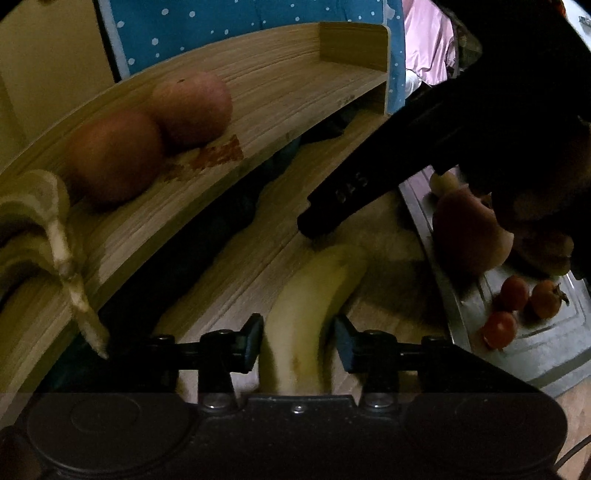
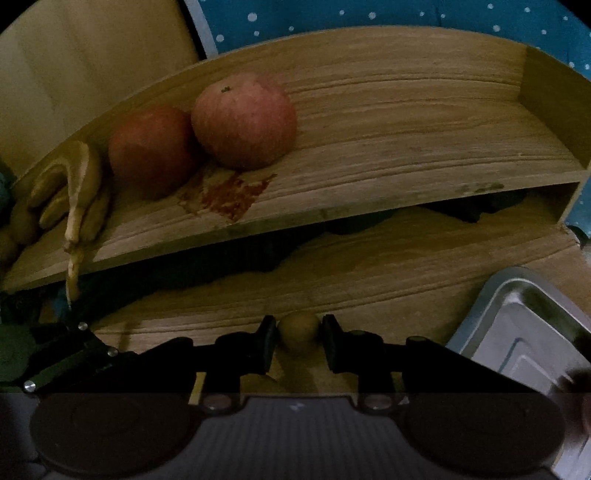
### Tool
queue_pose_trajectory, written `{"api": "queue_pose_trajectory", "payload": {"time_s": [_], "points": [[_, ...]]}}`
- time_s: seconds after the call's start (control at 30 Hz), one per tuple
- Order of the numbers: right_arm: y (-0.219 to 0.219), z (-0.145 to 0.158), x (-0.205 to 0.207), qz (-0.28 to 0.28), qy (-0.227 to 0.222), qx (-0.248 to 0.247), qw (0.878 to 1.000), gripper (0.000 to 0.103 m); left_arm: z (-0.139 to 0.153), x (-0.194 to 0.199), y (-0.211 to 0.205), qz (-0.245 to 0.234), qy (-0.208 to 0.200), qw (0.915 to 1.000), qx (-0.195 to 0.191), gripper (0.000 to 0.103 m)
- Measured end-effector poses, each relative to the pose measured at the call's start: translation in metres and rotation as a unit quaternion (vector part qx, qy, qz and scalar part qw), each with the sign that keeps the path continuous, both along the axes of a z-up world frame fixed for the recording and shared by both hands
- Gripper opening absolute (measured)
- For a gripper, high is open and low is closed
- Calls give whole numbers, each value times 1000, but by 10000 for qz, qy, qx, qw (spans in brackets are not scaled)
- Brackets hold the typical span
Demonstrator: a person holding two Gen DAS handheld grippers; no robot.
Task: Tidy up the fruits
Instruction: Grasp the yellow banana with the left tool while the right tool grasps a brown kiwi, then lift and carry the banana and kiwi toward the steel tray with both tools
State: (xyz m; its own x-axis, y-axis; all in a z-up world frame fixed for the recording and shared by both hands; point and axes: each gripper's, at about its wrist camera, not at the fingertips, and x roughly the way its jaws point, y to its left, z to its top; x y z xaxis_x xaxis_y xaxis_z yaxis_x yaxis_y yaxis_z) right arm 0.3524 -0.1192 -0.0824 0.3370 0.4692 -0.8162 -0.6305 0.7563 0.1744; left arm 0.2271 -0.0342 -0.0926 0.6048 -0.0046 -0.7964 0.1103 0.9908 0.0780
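Wood-grain shelf unit [image 2: 388, 122] fills the back of both views, open slot underneath, blue dotted fabric [image 2: 369, 14] behind it. On its top: two reddish apples [image 2: 243, 118] [image 2: 151, 151] touching each other, left of centre, with a red-brown stain [image 2: 229, 195] just in front of them. A bunch of bananas [image 2: 74, 192] sits at the shelf's left end, stem hanging over the front edge. Wooden tabletop [image 2: 369, 280] runs below the shelf.

Metal tray [image 1: 524, 354] on the table at right in the left wrist view, holding a partly hidden apple [image 1: 465, 232] and three small red-orange tomato-like fruits [image 1: 513, 291] near its front.

Single banana [image 1: 306, 314] lies on the table, running between the fingers of the left gripper [image 1: 299, 343]; left pad against the peel, a sliver of gap at the right pad, so a firm pinch can't be confirmed.

Right gripper [image 2: 299, 339] is pinching a small round brownish fruit [image 2: 298, 330], pads pressed on both its sides, just above the tabletop. In the left wrist view its dark finger [image 1: 332, 206] points down beyond the banana's far tip.
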Motion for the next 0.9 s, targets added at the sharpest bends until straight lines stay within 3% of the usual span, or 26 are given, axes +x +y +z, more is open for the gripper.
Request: {"api": "queue_pose_trajectory", "payload": {"time_s": [0.3, 0.53, 0.9], "points": [[-21, 20, -25, -319, -252, 157, 9991, 30, -3, 8, -1, -271, -41, 9996, 8, 49], [-45, 38, -44, -618, -420, 257, 9969, 30, -2, 12, -5, -329, -65, 9993, 140, 42], [-64, 47, -93, -806, -357, 366, 9954, 30, 5, -20, 11, 825, 223, 9946, -582, 37]]}}
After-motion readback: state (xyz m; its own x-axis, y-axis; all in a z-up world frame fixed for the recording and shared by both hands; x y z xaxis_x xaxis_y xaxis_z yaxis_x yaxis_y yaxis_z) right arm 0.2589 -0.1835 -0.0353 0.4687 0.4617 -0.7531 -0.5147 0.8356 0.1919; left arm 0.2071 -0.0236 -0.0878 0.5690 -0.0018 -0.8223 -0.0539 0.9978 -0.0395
